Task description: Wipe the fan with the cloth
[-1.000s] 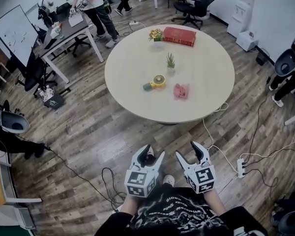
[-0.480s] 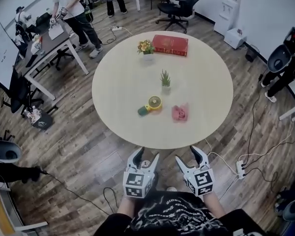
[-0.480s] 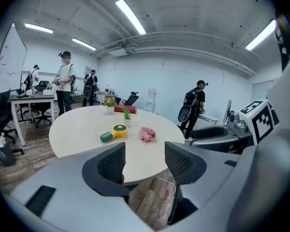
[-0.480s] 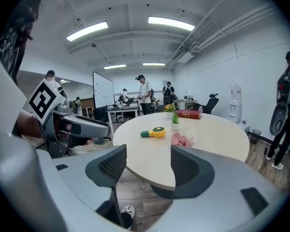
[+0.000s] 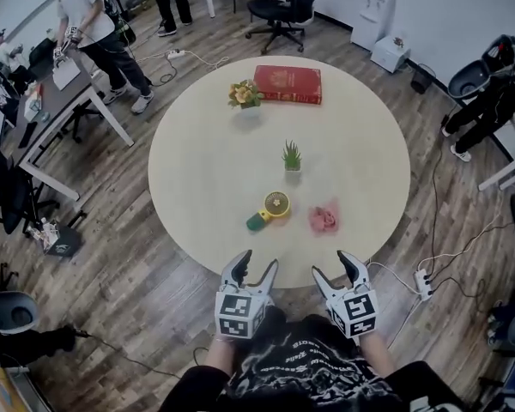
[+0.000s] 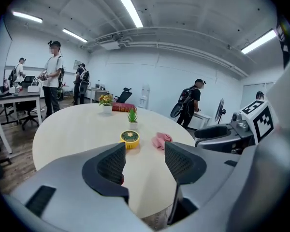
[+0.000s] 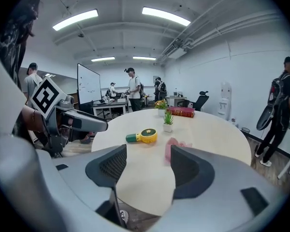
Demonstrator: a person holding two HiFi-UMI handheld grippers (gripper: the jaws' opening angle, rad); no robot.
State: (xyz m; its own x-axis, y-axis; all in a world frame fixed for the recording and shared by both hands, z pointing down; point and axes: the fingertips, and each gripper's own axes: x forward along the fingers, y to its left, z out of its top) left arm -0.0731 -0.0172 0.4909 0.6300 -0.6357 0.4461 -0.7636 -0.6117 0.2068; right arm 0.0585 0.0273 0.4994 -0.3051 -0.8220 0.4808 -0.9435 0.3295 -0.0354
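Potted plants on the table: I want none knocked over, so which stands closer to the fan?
The small spiky green plant, just beyond the yellow fan. The one with yellow flowers stands far back beside the red book.

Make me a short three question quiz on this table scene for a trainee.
1. In the head view, what lies just right of the fan? A book, B cloth, C flowers.
2. True or false: the left gripper holds the cloth.
3. Fill in: the right gripper has its jaws ____, with nothing between them.
Key: 1 B. 2 false, its jaws are apart and empty. 3 open.
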